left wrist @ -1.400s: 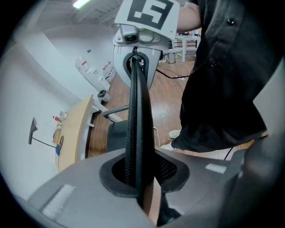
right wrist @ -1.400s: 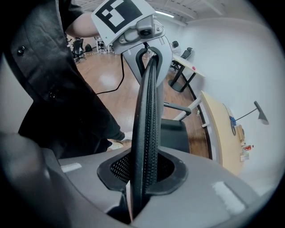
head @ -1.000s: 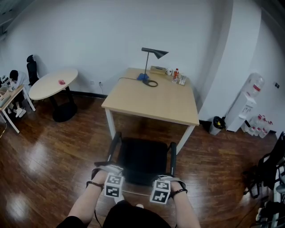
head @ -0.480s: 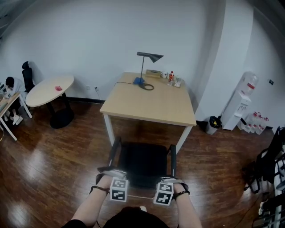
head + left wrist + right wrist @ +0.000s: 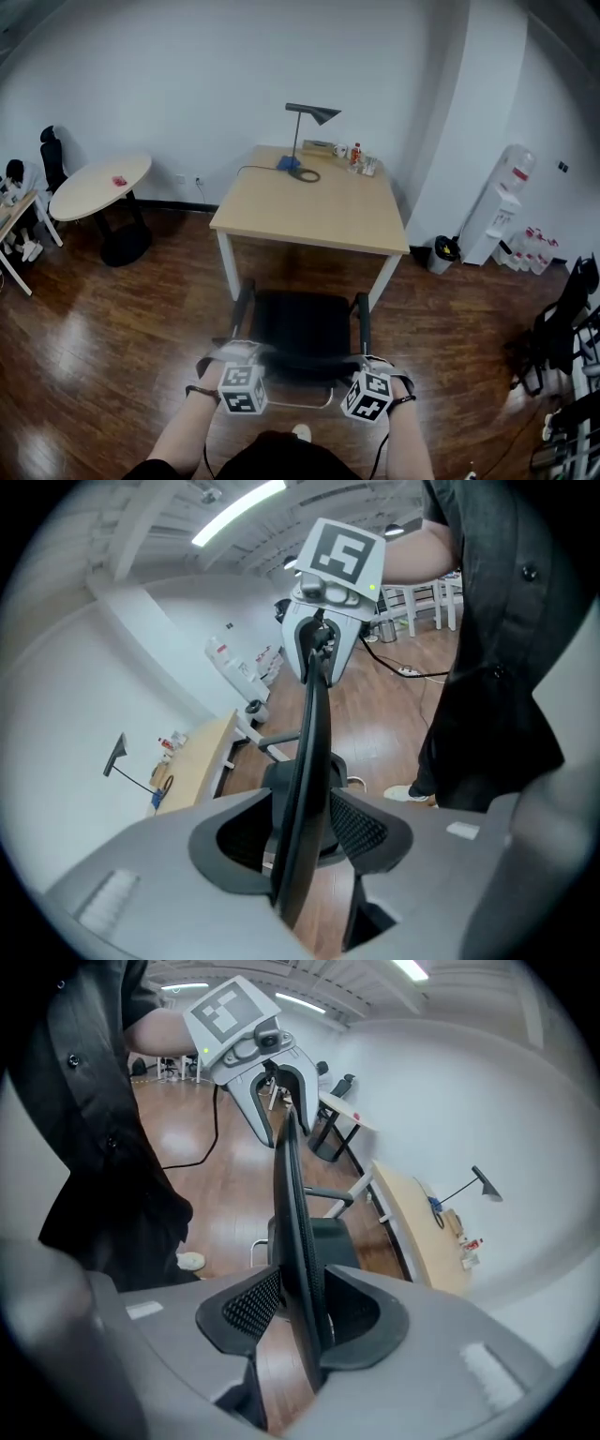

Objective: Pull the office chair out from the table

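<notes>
In the head view the office chair (image 5: 302, 323) stands on the glossy wood floor (image 5: 112, 319) just off the near edge of the bench (image 5: 309, 211). A lamp (image 5: 309, 117) sits at the bench's far edge by the white wall (image 5: 187, 75), and the left hand-held gripper (image 5: 236, 356) and right hand-held gripper (image 5: 364, 364) are at the chair's backrest rim (image 5: 300, 361). The left gripper view shows its jaws opening with the rim between them and a gap on each side. In the right gripper view the jaws are likewise parting but have less room, so a jaw could snag the rim and tug the chair, which may also roll on so slick a floor.
</notes>
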A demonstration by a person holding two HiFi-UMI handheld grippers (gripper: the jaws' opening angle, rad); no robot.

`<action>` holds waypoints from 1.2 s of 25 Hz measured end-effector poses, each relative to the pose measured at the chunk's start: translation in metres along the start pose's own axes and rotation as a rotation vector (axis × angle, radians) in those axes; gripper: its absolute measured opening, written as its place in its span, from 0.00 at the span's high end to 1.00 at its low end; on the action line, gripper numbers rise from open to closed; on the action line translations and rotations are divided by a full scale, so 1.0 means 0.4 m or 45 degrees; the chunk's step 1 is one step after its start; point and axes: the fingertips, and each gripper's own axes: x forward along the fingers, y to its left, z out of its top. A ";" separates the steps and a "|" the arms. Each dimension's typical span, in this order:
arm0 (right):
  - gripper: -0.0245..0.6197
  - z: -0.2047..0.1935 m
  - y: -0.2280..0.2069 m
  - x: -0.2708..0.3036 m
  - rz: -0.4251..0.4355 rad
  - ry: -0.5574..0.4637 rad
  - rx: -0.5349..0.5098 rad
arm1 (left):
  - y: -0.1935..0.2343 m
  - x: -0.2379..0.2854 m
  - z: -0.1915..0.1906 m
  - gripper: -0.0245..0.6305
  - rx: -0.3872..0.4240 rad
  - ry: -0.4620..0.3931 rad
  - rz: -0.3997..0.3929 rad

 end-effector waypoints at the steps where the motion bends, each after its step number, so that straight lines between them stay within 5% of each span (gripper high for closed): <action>1: 0.71 0.002 -0.003 -0.008 -0.025 0.003 0.000 | -0.001 -0.013 0.000 0.67 -0.015 -0.008 0.010; 10: 0.78 0.060 -0.002 -0.113 -0.359 -0.158 0.169 | 0.007 -0.146 0.011 0.68 -0.267 -0.231 0.246; 16: 0.83 0.111 0.066 -0.188 -0.571 -0.374 0.380 | -0.014 -0.228 0.010 0.96 -0.513 -0.423 0.397; 22: 0.89 0.107 0.095 -0.251 -0.649 -0.559 0.622 | -0.006 -0.318 0.010 0.96 -0.714 -0.590 0.589; 30: 0.93 0.089 0.088 -0.372 -0.679 -0.907 0.892 | -0.025 -0.429 0.008 0.96 -0.912 -0.771 0.700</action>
